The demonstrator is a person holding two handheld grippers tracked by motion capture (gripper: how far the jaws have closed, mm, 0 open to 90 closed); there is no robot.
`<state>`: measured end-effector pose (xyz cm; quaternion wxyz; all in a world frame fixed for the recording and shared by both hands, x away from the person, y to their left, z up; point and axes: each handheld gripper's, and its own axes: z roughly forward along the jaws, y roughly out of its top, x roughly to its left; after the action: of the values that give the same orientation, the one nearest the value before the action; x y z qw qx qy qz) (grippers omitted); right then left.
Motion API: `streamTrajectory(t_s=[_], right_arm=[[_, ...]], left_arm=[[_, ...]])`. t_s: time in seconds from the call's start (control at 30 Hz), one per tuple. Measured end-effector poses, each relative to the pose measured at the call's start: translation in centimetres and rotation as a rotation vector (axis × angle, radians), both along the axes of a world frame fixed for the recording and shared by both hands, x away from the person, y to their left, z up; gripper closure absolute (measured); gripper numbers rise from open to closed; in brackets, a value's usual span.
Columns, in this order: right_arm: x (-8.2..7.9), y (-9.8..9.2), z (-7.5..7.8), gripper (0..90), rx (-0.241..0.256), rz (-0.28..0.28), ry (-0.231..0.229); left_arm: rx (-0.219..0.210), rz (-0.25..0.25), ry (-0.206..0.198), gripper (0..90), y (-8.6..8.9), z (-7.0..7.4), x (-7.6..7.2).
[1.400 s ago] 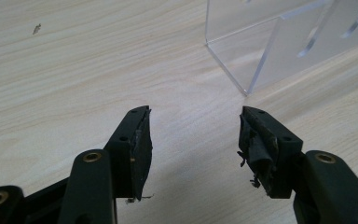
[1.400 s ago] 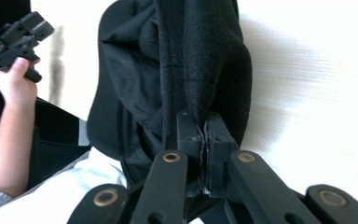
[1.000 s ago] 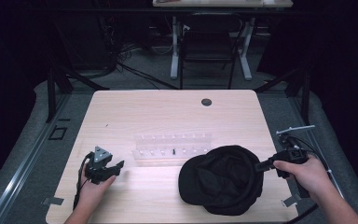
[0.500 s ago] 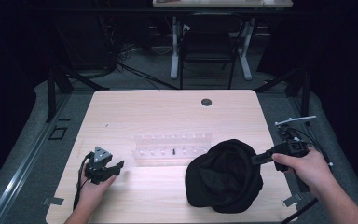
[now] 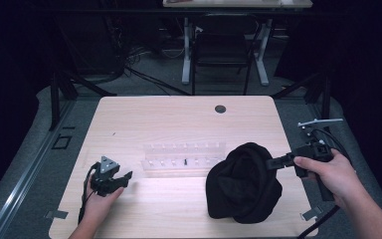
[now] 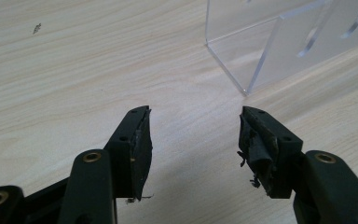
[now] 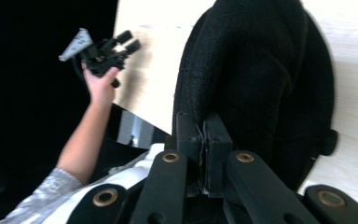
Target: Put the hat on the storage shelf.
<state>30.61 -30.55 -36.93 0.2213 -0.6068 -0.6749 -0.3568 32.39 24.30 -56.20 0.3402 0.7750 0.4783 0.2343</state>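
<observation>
So the right hand-held gripper [image 5: 272, 163] has its jaws pinched tight on the edge of a black knit hat [image 5: 242, 183], and the right gripper view makes that pretty clear: the two black jaws meet with a bit of dark fabric clamped between them [image 7: 203, 140]. The hat [image 7: 256, 70] sits on the near right part of the wooden surface [image 5: 179, 119], kind of bunched up into a rounded lump, with the grabbed edge lifted toward the right side. The person's right hand [image 5: 323, 172] holds the tool just off the surface's right edge, with the cable trailing down below it.

The left hand-held gripper [image 5: 122, 178] is over at the near left of the surface, well apart from the hat, gripped by the left hand [image 5: 99, 199]. Its jaws stand wide apart with nothing between them; in the left gripper view you see bare wood in the gap [image 6: 193, 140], and the pads look a bit frayed.

Between the two tools, toward the middle, there's a clear acrylic rack [image 5: 184, 155] with a row of small slots. Its corner [image 6: 270, 51] shows up just ahead of the left jaws. The hat's left side is just beside the rack's right end; can't tell if they actually touch.
</observation>
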Motion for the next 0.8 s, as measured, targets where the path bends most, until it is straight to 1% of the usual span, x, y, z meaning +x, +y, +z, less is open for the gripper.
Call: streamTrajectory(t_s=[0.03,0.07,0.23,0.3,0.33,0.4,0.67,0.7,0.77,0.8], right_arm=[[0.0,0.0,0.1,88.3,0.005,0.006,0.001],[-0.1,0.1,0.2,88.3,0.017,-0.008,0.006],[-0.2,0.1,0.5,88.3,0.025,0.012,-0.005],[-0.3,0.4,0.8,88.2,0.046,-0.001,-0.016],[-0.2,0.3,0.9,88.1,0.054,0.012,-0.018],[-0.2,0.4,1.0,88.2,0.069,0.008,-0.026],[-0.2,0.5,1.7,88.1,0.087,0.008,-0.043],[-0.2,0.4,1.9,88.1,0.095,0.004,-0.051],[-0.2,0.3,2.0,88.1,0.096,0.006,-0.055],[-0.3,0.2,2.3,88.2,0.103,0.003,-0.066]], left_arm=[[0.0,0.0,0.0,44.0,0.0,0.0,0.0],[0.0,0.0,0.0,43.9,0.0,0.0,0.0],[0.001,0.001,-0.001,43.9,0.0,0.0,0.0],[-0.002,0.003,-0.002,43.9,0.0,0.0,0.0],[-0.003,0.004,-0.002,43.9,0.0,0.0,0.0],[-0.002,0.003,-0.002,43.9,0.0,0.0,0.0],[-0.002,0.001,0.0,43.9,0.0,0.0,0.0],[0.0,0.0,-0.001,43.9,0.0,0.0,0.0],[-0.002,0.001,-0.002,44.0,0.0,0.0,0.0],[-0.004,0.004,-0.001,44.0,0.0,0.0,0.0]])
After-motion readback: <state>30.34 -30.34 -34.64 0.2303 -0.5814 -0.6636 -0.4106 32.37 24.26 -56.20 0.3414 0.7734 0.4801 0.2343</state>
